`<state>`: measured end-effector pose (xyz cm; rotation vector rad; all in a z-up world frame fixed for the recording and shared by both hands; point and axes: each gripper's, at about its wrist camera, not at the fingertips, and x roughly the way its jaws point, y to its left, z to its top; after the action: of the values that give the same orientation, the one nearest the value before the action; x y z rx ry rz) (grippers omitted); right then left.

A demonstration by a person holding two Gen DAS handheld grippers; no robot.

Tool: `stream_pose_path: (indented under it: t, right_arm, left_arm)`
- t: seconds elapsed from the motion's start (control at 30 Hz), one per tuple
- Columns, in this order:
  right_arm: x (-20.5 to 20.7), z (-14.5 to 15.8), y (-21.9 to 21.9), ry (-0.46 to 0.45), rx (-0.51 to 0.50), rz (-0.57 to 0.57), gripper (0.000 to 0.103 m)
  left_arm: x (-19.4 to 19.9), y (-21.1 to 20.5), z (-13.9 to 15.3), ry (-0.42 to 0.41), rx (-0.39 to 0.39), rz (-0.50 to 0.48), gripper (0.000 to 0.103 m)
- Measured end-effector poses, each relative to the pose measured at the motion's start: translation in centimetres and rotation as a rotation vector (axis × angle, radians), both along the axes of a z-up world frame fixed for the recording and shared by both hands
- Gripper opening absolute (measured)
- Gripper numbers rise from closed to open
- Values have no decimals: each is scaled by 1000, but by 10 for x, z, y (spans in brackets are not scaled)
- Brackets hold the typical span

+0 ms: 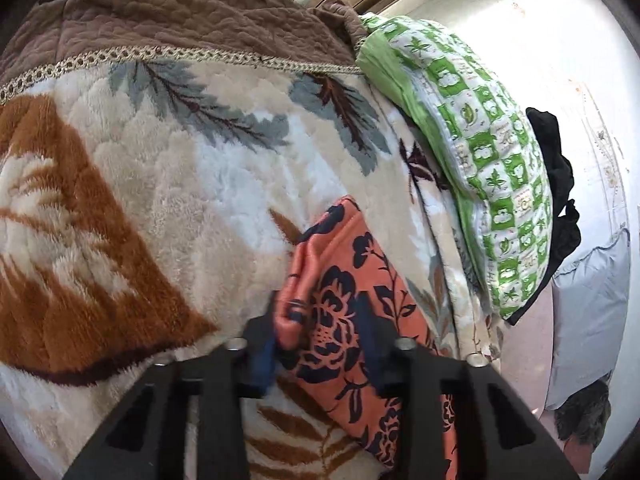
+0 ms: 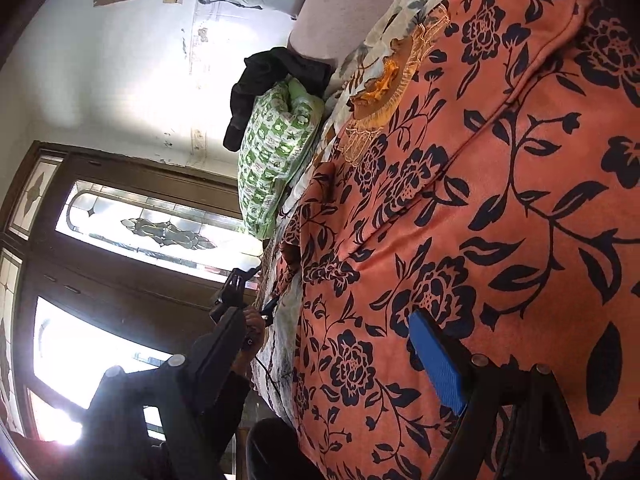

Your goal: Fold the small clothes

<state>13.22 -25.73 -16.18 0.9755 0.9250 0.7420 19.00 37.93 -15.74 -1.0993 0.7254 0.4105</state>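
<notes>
Through my left wrist camera, my left hand-held gripper (image 1: pixel 320 340) has its two blue-padded fingers (image 1: pixel 262 364) on either side of a bunched edge of the orange cloth (image 1: pixel 352 280), which carries a dark navy flower print. The fingers sit partly closed with the fold of fabric between them, so I am pinching the cloth at that edge. The cloth lies on a plush blanket (image 1: pixel 160 160) patterned with rust and grey leaves and trimmed with a brown quilted border. Along the blanket's right side rests a green and white checked pillow (image 1: pixel 492 168), with a black garment (image 1: pixel 556 184) just behind it against the white wall (image 1: pixel 580 40).

Through my right wrist camera, which is rolled sideways, the orange cloth (image 2: pixel 480 220) fills most of the picture, spread over the bed. My right hand-held gripper (image 2: pixel 320 368) is spread wide: one blue-padded finger (image 2: pixel 438 364) lies against the cloth and the other finger (image 2: pixel 180 380) stands well apart in the air beside the bed, holding nothing. Further off I see my left hand-held gripper (image 2: pixel 256 304) at the cloth's far edge. The pillow (image 2: pixel 276 152) and the black garment (image 2: pixel 272 84) lie beyond it, with a window (image 2: pixel 140 220) behind.
</notes>
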Motion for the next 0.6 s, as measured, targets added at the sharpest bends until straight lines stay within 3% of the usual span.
stream_pose_path:
  t: [0.07,0.17,0.3,0.43,0.53,0.6]
  right_arm:
    - [-1,1,-1,-5,-6,-3,86]
    - [-1,0,-4,-1,-1,-14,86]
    - [-4,5,-13,-27,6,-35,86]
    - [-10,10,-24,-45,30,-59,86]
    - [-17,16,-35,-67,36,-89,86]
    - [-22,21,-43,-81,52,-104,86]
  left_arm:
    - [-2,6,-4,9,-2,-1,7]
    - [-2,3,23,1,106,-32,6]
    - [0,-29,132,-155,330,-118,6]
    - [2,-101,257,-356,537,-278,6]
    - [-1,-171,325,-479,648,-408,6]
    - [-2,-219,351,-535,664,-507,6]
